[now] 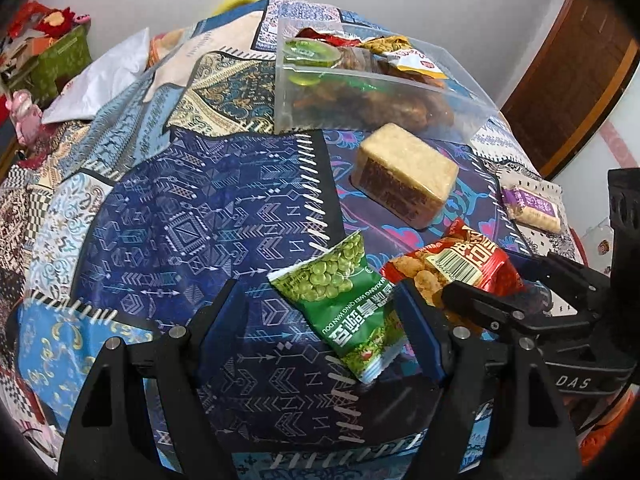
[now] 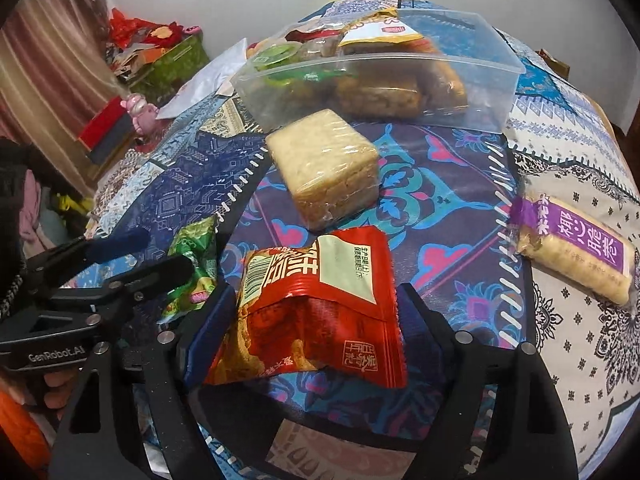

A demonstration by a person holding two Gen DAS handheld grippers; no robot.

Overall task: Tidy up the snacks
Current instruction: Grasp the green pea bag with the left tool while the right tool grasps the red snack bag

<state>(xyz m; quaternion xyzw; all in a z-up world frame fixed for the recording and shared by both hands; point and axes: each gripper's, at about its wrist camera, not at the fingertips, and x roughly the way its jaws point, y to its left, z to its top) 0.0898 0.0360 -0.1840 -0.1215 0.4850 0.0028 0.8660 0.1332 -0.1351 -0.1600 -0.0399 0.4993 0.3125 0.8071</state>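
Observation:
My left gripper (image 1: 320, 304) is open around a green pea snack packet (image 1: 346, 300) that lies on the patchwork cloth between its fingers. My right gripper (image 2: 316, 304) is open around a red snack packet (image 2: 316, 304), which also shows in the left wrist view (image 1: 456, 268). A clear plastic box (image 2: 496, 80) at the back holds several snacks. A wrapped beige cake block (image 2: 324, 164) lies in front of it. A purple-labelled cracker pack (image 2: 576, 248) lies at the right.
The table is covered by a patchwork cloth (image 1: 160, 220). At the far left stand a green box (image 1: 60, 60), a white bag (image 1: 100, 80) and a pink figure (image 2: 138, 110). A brown door (image 1: 580, 68) is at the right.

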